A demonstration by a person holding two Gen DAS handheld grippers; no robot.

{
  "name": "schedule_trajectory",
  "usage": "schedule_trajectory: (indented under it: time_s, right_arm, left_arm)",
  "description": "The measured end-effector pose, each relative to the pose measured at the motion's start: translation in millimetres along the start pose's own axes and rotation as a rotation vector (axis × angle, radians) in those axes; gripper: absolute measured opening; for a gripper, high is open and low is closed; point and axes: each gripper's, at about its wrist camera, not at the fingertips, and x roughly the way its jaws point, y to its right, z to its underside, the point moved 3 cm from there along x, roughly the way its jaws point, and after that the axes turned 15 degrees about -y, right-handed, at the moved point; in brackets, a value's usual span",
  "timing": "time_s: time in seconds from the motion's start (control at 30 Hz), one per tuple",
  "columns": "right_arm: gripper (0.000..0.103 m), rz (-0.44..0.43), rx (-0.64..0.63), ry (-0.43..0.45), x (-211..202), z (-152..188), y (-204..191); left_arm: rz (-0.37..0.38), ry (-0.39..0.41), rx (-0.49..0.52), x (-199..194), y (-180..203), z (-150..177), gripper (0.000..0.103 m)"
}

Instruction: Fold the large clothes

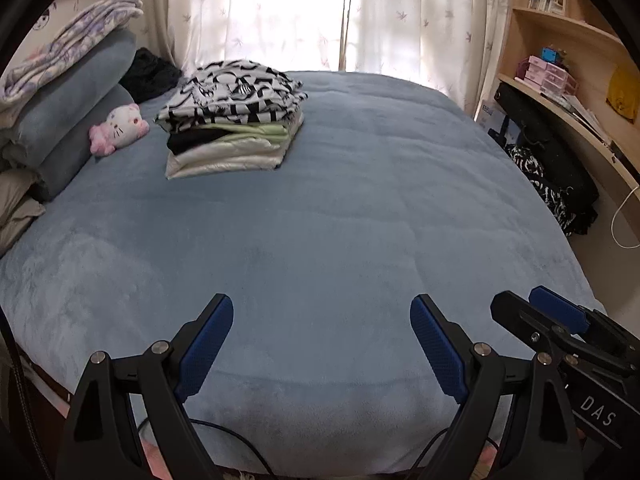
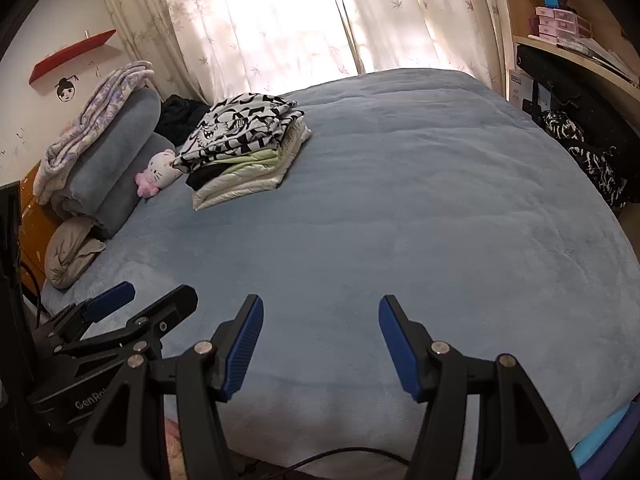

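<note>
Left gripper (image 1: 322, 316), right gripper (image 2: 321, 318): fingers spread, empty, above blue bed cover (image 1: 340, 208); folded stack (image 1: 234, 116) well apart.

Pink-white plush cat (image 1: 120, 128) beside rolled blue blankets (image 1: 76, 92); floral curtains (image 1: 280, 12) behind; wooden shelves (image 1: 560, 40) right.

Folded clothes stack (image 1: 236, 116) on bed (image 1: 320, 220), far left, plush toy (image 1: 120, 128) left of stack, pillows (image 1: 76, 120) behind toy

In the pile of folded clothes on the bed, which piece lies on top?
The black-and-white patterned garment lies on top of the pile. Below it come a pale green piece, a black one and whitish ones at the bottom.
</note>
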Motion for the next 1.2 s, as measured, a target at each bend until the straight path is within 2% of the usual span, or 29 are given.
schedule_trajectory:
  time_s: [0.3, 1.2]
  right_arm:
    - [0.060, 0.005, 0.006, -0.009, 6.7, 0.9, 3.1]
    - [0.060, 0.013, 0.000, -0.007, 6.6, 1.1, 0.6]
  left_arm:
    - [-0.033, -0.014, 0.003, 8.4, 1.4, 2.0, 0.089]
    - [-0.041, -0.010, -0.011, 3.6, -3.7, 6.1, 0.089]
